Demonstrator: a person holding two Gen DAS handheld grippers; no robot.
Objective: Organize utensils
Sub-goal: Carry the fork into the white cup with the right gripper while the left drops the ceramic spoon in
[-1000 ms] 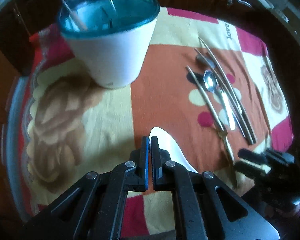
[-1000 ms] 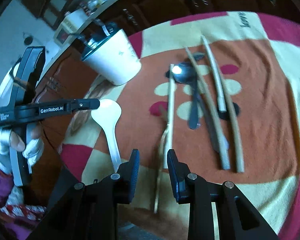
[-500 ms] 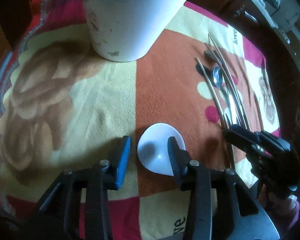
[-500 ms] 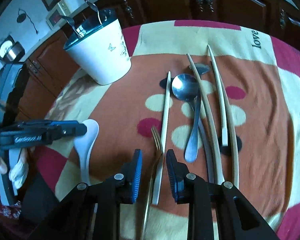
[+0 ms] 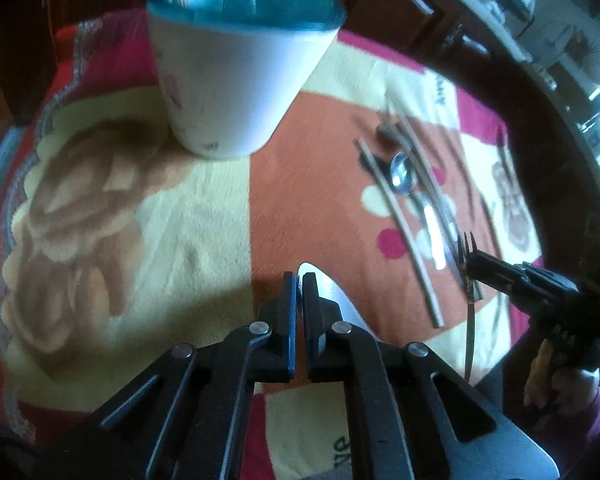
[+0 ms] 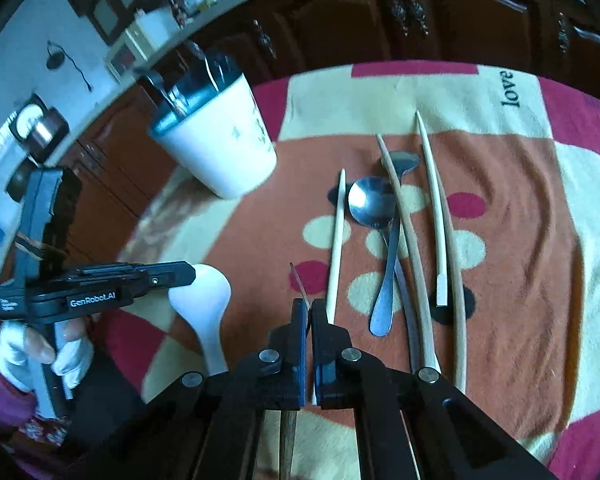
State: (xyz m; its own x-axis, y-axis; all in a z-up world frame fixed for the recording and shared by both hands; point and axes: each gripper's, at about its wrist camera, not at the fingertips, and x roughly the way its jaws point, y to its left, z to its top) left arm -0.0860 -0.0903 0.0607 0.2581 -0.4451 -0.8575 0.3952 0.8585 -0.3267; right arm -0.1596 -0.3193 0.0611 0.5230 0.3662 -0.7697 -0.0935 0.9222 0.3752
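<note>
My left gripper (image 5: 299, 280) is shut on a white spoon (image 5: 338, 294), held above the blanket; it also shows in the right wrist view (image 6: 204, 300). My right gripper (image 6: 309, 308) is shut on a thin metal fork (image 6: 300, 282), whose tines show in the left wrist view (image 5: 469, 246). A white cup with a teal rim (image 5: 236, 60) holds several utensils and stands at the far left (image 6: 220, 148). Chopsticks (image 6: 404, 240) and a steel spoon (image 6: 376, 208) lie on the blanket to the right.
A flowered orange, cream and red blanket (image 5: 148, 220) covers the round table (image 6: 540, 240). Dark wooden cabinets (image 6: 380, 16) stand behind it. A second dark spoon (image 6: 406, 160) lies under the chopsticks.
My left gripper was open around the white spoon and has shut on it and lifted it. My right gripper has shut on the fork and raised it.
</note>
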